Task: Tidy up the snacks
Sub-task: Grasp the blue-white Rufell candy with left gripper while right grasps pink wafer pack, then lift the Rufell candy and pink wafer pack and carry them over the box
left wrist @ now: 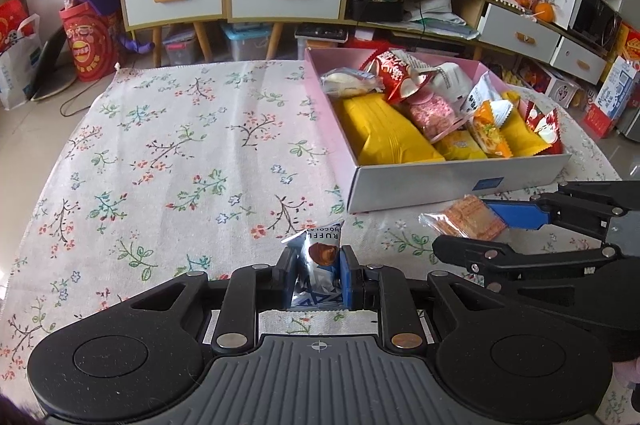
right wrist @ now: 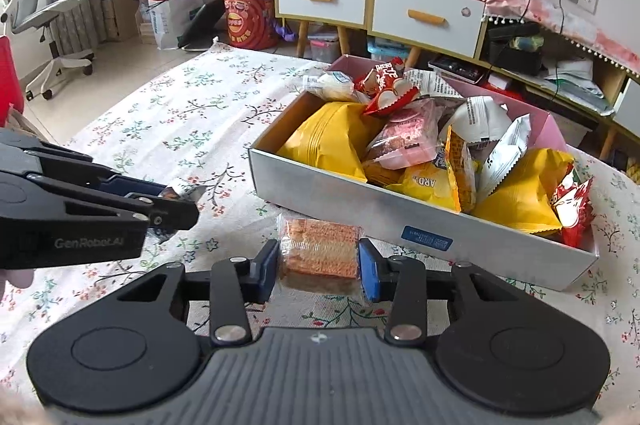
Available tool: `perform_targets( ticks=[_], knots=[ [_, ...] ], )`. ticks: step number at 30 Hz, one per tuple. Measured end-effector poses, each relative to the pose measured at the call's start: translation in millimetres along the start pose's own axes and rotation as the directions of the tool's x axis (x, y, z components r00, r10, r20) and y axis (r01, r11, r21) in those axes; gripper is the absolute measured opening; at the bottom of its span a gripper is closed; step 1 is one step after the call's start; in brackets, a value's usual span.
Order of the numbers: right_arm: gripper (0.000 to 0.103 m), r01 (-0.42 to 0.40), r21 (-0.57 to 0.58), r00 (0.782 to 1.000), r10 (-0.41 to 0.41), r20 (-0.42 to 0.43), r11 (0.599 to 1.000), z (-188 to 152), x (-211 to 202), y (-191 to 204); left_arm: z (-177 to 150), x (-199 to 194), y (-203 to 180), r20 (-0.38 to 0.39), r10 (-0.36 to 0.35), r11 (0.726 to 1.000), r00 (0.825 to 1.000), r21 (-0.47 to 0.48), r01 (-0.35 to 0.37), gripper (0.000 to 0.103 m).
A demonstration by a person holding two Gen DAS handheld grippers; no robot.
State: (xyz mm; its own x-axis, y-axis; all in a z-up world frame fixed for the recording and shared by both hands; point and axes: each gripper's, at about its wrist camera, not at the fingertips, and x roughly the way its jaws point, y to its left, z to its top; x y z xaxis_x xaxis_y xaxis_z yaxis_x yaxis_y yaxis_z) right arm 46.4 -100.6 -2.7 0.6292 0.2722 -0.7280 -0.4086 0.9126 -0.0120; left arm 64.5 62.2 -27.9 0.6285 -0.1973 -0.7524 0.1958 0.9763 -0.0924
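We hold a silver-blue foil chocolate packet (left wrist: 320, 265) pinched in our left tool (left wrist: 318, 275); our right tool (right wrist: 318, 267) clamps the clear-wrapped orange cracker pack (right wrist: 320, 251); squeezing may crush it, or its slick wrapper slip before the white cardboard box (right wrist: 360, 213).

A silver-blue chocolate packet (left wrist: 318, 265) stands upright, pinched at both sides. A clear-wrapped orange cracker pack (right wrist: 318, 251) lies flat on the floral cloth just before the box (right wrist: 360, 217), a grey-walled, pink-lined tray heaped with yellow, red and white snack bags.
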Motion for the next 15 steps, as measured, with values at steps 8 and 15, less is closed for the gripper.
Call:
perform_targets(
  ticks=[8,15],
  knots=[
    [0.038,0.013,-0.009,1.000,-0.013,0.023,1.000,4.0,-17.9,-6.3,8.6,-18.0,-13.4,0.032,-0.012,1.000,0.999,-0.008,0.012,0.020],
    [0.038,0.039,0.037,0.997,-0.041,0.068,0.999,6.7,-35.6,-30.1,18.9,-25.4,-29.2,0.065,-0.029,0.999,0.997,-0.013,0.030,0.020]
  ],
)
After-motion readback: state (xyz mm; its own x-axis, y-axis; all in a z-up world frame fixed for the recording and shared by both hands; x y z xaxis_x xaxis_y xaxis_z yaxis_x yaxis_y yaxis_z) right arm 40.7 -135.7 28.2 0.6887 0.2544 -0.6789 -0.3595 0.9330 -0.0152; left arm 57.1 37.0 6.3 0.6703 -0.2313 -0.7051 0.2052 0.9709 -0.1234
